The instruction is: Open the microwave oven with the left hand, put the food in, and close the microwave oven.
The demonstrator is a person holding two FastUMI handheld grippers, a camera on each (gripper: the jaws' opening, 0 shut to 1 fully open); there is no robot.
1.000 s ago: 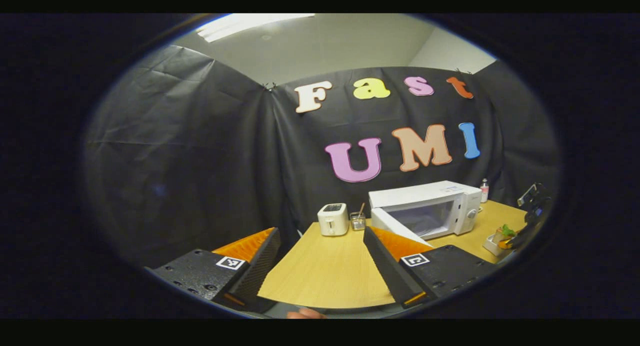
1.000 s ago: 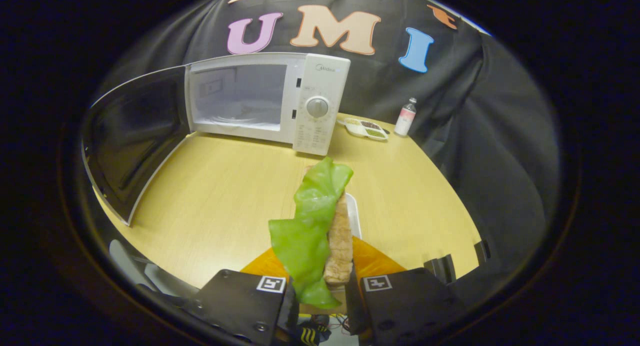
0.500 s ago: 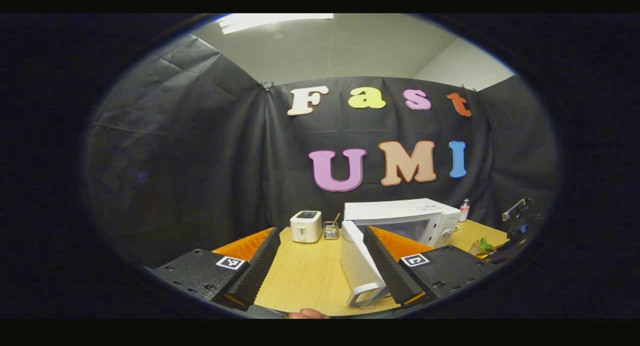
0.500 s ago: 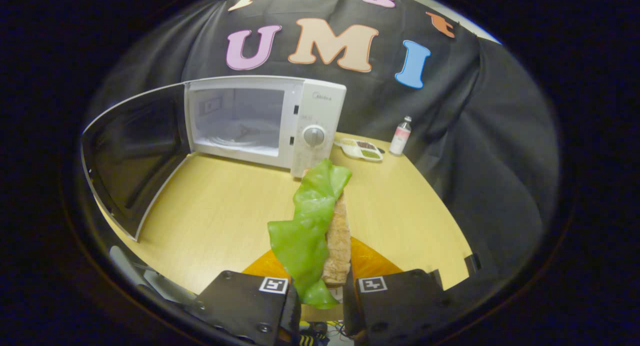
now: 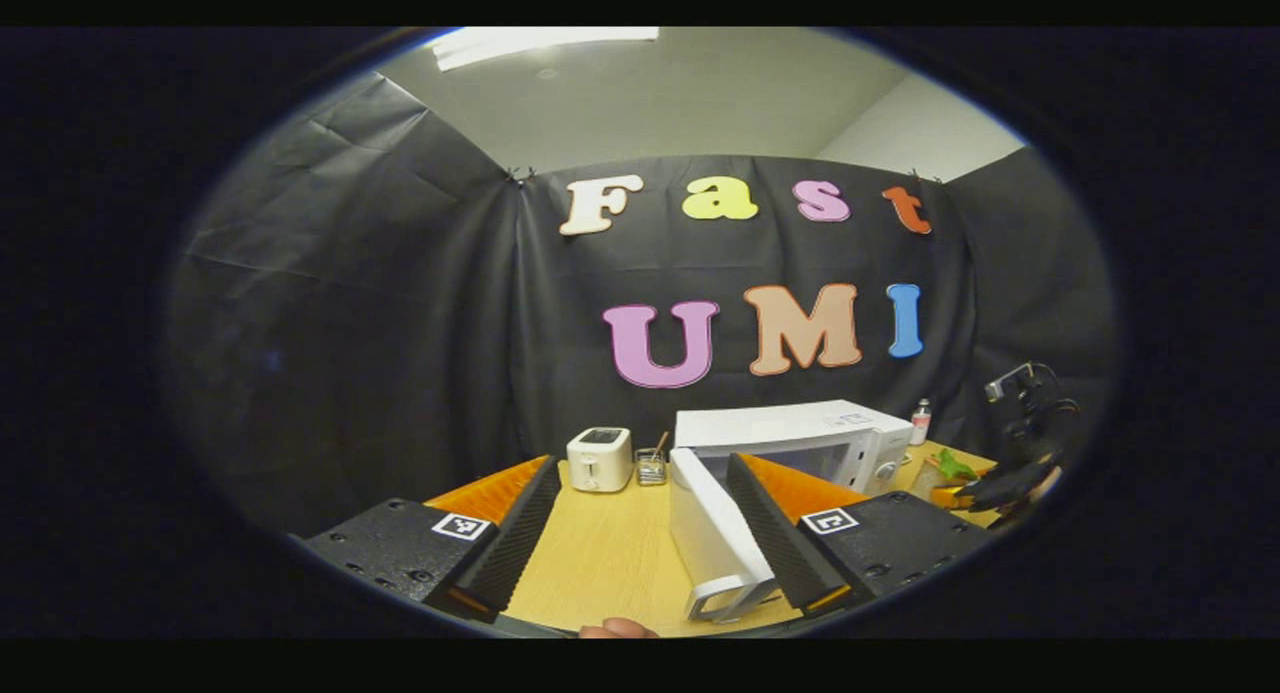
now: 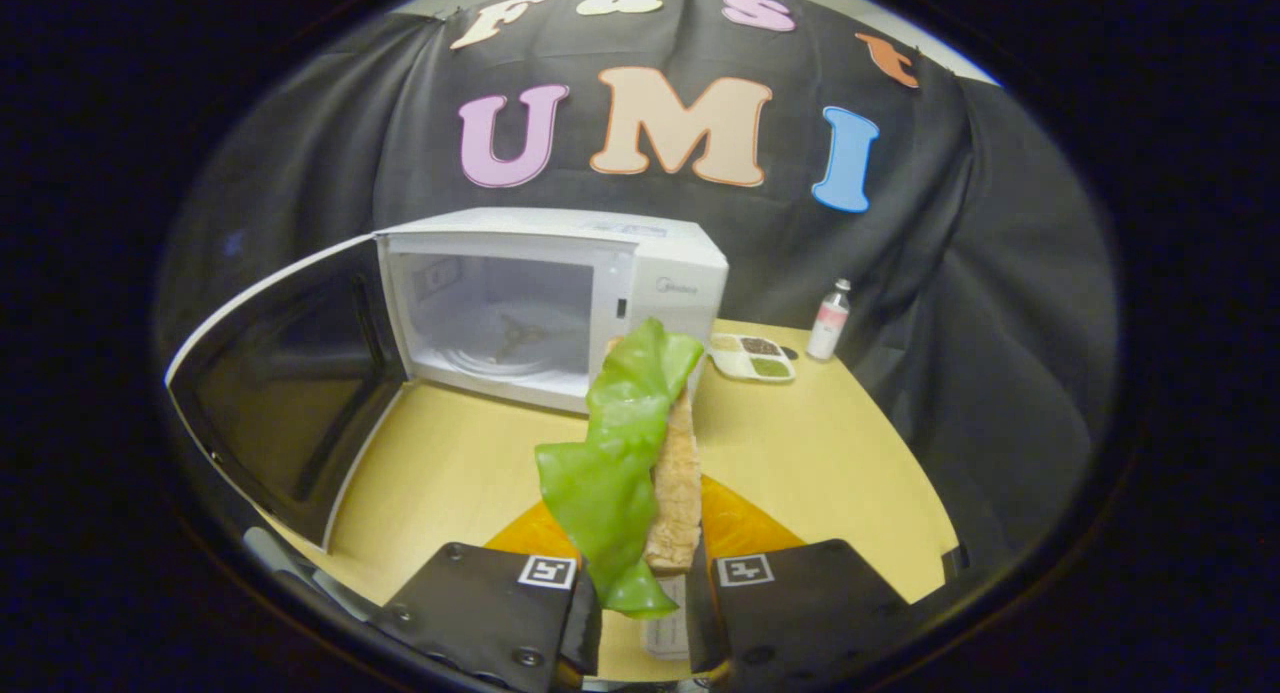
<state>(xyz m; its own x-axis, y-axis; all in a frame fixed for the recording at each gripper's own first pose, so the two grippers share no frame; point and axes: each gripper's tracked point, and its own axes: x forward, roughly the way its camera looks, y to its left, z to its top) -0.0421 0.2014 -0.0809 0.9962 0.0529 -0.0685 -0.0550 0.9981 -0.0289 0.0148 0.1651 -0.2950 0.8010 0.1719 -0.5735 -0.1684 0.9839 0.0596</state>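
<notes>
We see the right gripper (image 6: pixel 640 613) pinching the food (image 6: pixel 640 453) between its 2 fingers, the open microwave (image 6: pixel 560 293) at 11 o'clock, while the left gripper (image 5: pixel 640 553), probably empty, stays spread.

Left hand-held gripper (image 5: pixel 640 533) sits low and level, its two fingers spread wide apart with nothing between them, pointing forward over the counter (image 5: pixel 600 563). A fingertip (image 5: pixel 615 629) of the person's hand peeks in at the very bottom edge of the left gripper view. Right hand-held gripper (image 6: pixel 640 613) is up above the counter, angled forward and slightly down, its fingers drawn close together and pressing from both sides on the food (image 6: pixel 640 473), which stands up out of the grip. In the left gripper view that same gripper shows far off at the right edge (image 5: pixel 1000 488), raised, with the holding hand behind it.
</notes>
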